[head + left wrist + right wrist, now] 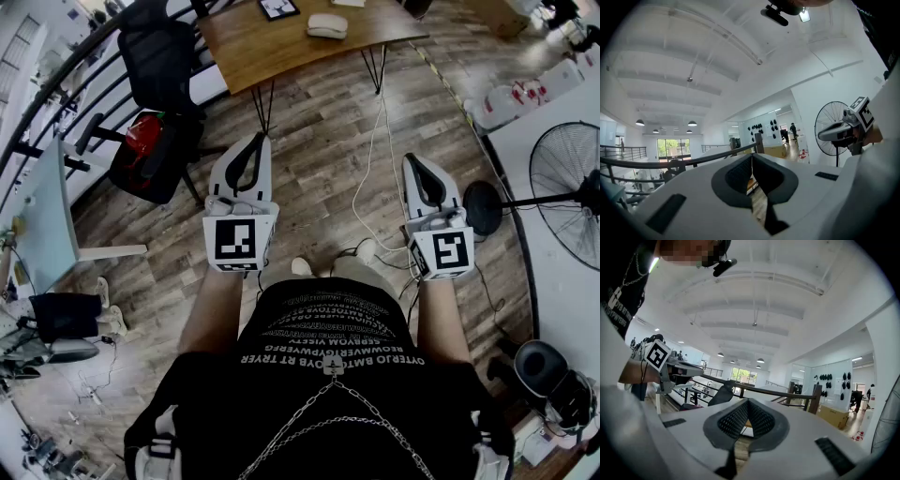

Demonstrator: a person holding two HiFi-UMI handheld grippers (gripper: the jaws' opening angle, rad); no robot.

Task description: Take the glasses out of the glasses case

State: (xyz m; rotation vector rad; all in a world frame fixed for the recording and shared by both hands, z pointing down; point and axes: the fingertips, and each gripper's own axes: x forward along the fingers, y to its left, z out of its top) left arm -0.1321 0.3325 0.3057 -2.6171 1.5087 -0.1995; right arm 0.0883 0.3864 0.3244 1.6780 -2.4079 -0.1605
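Note:
A pale oblong glasses case [326,26] lies on the wooden table [272,42] at the far end of the floor, well ahead of both grippers. No glasses are visible. I hold my left gripper [251,141] and my right gripper [419,161] level at waist height, side by side, pointing toward the table. In the left gripper view the jaws [751,157] meet at their tips with nothing between them, and the right gripper [843,129] shows beside a fan. The right gripper's jaws [747,401] are also shut and empty.
A black office chair [155,56] and a red bag [142,136] stand left of the table. A standing fan [567,192] is at the right and a white cable [375,178] trails over the wood floor. A dark framed item [277,7] lies on the table.

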